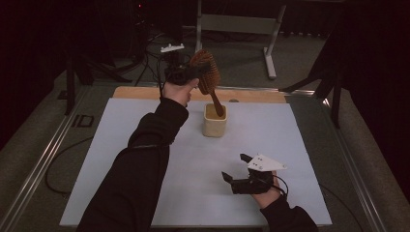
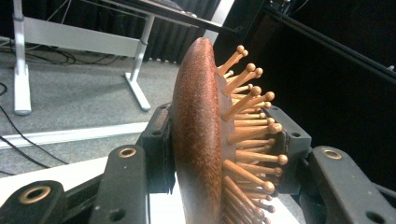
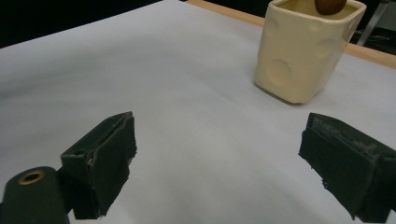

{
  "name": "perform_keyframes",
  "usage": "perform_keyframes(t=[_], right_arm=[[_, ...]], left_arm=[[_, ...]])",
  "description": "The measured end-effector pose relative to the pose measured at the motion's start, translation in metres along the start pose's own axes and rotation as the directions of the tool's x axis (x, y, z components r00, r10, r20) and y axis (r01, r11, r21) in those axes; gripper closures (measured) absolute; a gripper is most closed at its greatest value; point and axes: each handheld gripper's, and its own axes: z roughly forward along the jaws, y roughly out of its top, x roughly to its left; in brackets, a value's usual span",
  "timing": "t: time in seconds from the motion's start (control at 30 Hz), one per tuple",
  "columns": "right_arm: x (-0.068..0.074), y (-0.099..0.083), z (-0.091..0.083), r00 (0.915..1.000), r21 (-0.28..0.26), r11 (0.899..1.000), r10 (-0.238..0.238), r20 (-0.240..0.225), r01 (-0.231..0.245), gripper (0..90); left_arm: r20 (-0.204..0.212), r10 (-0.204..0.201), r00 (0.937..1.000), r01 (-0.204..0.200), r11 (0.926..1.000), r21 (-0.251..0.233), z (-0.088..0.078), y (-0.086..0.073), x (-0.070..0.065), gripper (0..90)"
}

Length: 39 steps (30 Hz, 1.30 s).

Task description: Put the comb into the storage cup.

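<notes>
both jaws of the left gripper (image 1: 193, 73) pinch the head of a wooden hairbrush (image 1: 207, 72) (bristles (image 2: 250, 135) against one pad), held above the table with its handle tip inside the cream cup (image 1: 214, 120). the right gripper (image 1: 232, 170) rests on the white sheet (image 1: 270, 130), near the cup, jaws spread with nothing between.

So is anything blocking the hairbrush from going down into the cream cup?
Nothing visible. The left gripper holds the hairbrush by its head, and the handle tip is already inside the cup. The right gripper rests apart.
</notes>
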Motion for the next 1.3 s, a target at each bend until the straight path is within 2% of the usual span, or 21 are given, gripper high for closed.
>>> perform_keyframes(t=[0.27, 0.7, 1.1, 1.3], right_arm=[[0.000, 0.000, -0.001, 1.0000, -0.001, 1.000, 0.003, 0.001, -0.003, 9.9], [0.000, 0.000, 0.000, 1.0000, -0.003, 1.000, 0.007, -0.001, -0.007, 9.9], [0.000, 0.000, 0.000, 1.0000, -0.001, 1.000, 0.000, -0.001, 0.000, 9.9], [0.000, 0.000, 0.000, 1.0000, 0.000, 1.000, 0.001, -0.002, -0.001, 9.9]], left_arm=[[-0.018, -0.014, 0.9997, 0.014, 0.9997, 0.020, 0.008, -0.012, 0.006, 52.3], [-0.009, -0.043, 0.9990, 0.044, 0.9981, 0.044, 0.018, -0.031, 0.016, 52.1], [-0.005, -0.045, 0.9990, 0.045, 0.9975, 0.054, 0.025, -0.043, 0.017, 52.1], [-0.009, -0.061, 0.9981, 0.062, 0.9960, 0.064, 0.029, -0.050, 0.022, 52.1]])
